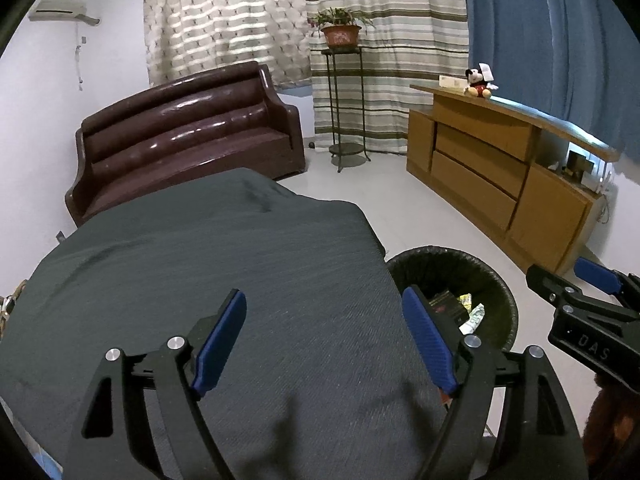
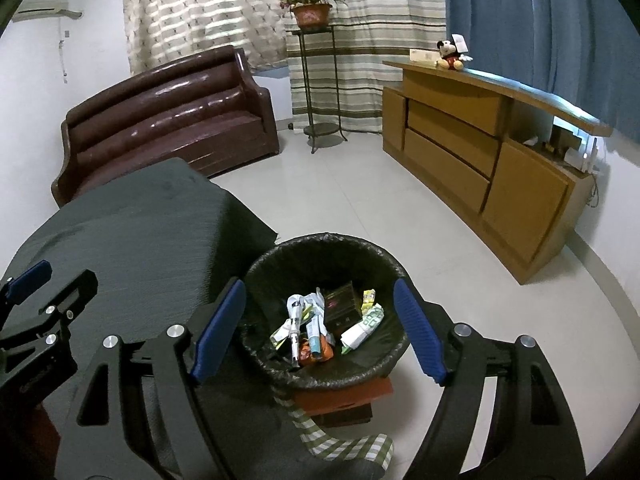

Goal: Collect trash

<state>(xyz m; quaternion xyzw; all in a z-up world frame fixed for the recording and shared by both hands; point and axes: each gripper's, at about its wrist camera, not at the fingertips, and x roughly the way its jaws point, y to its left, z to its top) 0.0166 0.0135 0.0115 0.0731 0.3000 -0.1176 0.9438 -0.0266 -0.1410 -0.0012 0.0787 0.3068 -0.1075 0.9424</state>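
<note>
Collection apparently near its end: left gripper, fingers apart and empty, hovers over the bare grey-clothed table left of the bin; right gripper, likewise apart and empty, frames the bin, where the trash lies. Next move, by judgement: search for leftovers. Beyond the bin: brown sofa, plant stand, wooden sideboard
</note>
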